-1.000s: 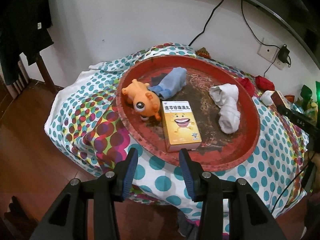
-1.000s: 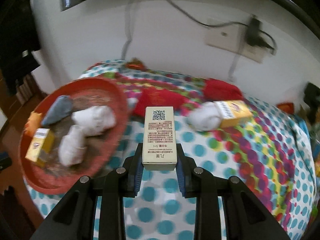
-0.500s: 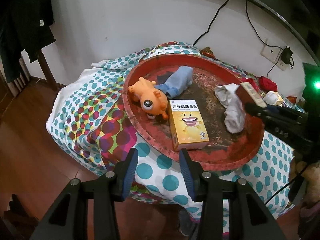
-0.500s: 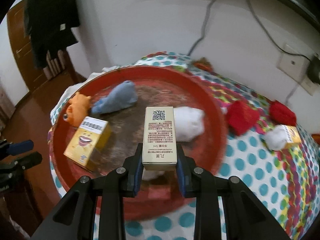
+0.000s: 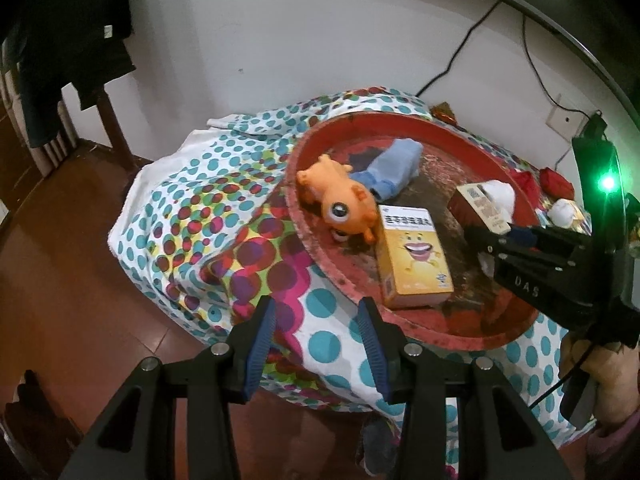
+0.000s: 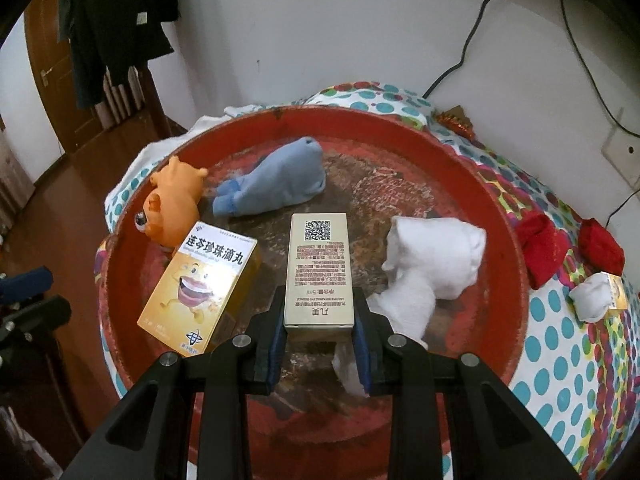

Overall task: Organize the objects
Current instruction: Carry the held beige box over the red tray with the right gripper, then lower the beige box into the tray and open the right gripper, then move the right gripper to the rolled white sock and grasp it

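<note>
My right gripper (image 6: 319, 330) is shut on a pale gold box (image 6: 319, 270) with a QR code, held over the middle of the round red tray (image 6: 504, 216). In the tray lie a yellow box with a smiling cartoon (image 6: 202, 292), an orange toy animal (image 6: 172, 200), a blue sock (image 6: 276, 184) and a white sock (image 6: 432, 264). In the left wrist view my left gripper (image 5: 316, 338) hangs open and empty off the tray's (image 5: 424, 328) near rim, above the dotted cloth. There the right gripper (image 5: 500, 236) reaches in from the right with its box (image 5: 482, 206).
A dotted cloth (image 6: 560, 340) covers the table. Right of the tray lie two red socks (image 6: 540, 246), a small white sock (image 6: 592, 294) and another yellow box (image 6: 616, 290). Wall sockets and cables sit behind. Wooden floor (image 5: 60, 260) and a chair with dark clothes (image 5: 68, 40) lie to the left.
My right gripper has carried the pale gold box leftwards from above the cloth to over the tray and a little lower. The left gripper drifted slightly left, still open.
</note>
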Available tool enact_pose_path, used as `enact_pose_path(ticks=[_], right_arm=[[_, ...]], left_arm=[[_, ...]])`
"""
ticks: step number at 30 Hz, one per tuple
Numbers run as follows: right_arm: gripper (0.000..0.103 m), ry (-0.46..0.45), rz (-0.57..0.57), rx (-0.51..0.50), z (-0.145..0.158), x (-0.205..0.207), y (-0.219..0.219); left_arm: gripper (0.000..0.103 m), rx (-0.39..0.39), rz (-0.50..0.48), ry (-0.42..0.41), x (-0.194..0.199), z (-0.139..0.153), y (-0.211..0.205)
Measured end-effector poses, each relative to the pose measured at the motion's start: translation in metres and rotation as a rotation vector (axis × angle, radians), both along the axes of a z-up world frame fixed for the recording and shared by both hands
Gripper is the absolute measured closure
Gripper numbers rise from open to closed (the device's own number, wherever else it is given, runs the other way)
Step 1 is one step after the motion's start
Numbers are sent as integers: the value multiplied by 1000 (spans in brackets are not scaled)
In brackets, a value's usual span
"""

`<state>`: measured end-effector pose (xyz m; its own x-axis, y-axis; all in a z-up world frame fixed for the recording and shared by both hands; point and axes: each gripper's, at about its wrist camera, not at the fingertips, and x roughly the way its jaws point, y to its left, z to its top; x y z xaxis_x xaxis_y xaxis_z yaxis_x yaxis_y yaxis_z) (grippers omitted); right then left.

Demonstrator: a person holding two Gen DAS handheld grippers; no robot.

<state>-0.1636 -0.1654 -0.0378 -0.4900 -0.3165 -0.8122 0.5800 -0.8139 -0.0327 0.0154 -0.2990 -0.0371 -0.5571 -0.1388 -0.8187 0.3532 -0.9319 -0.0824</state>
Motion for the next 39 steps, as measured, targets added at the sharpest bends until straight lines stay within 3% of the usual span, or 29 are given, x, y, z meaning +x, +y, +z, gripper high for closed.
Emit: enact_pose_path(ticks=[17,24,28,30,34,39], right_arm=[[75,-12,15,57,-20,2,-13],[65,-25,12,-1,-11,6,-3],[64,-28,-1,-47,-1,10,10],[63,-28,-6,-88,6,12,20],[51,-6,-32,-129,18,15,40],[49,21,-100,-160,33,9,76]], left_arm=[[59,18,17,-22,-1,-9,-8],[59,12,9,-22,-2,-9,-6],[59,3,1,-27,-3,-10,-5],[59,-3,1,-26,-3,-11,-4],[60,-15,-7,-34,-4,-12,0],[59,-30,-25,-33,-5,-11,7]])
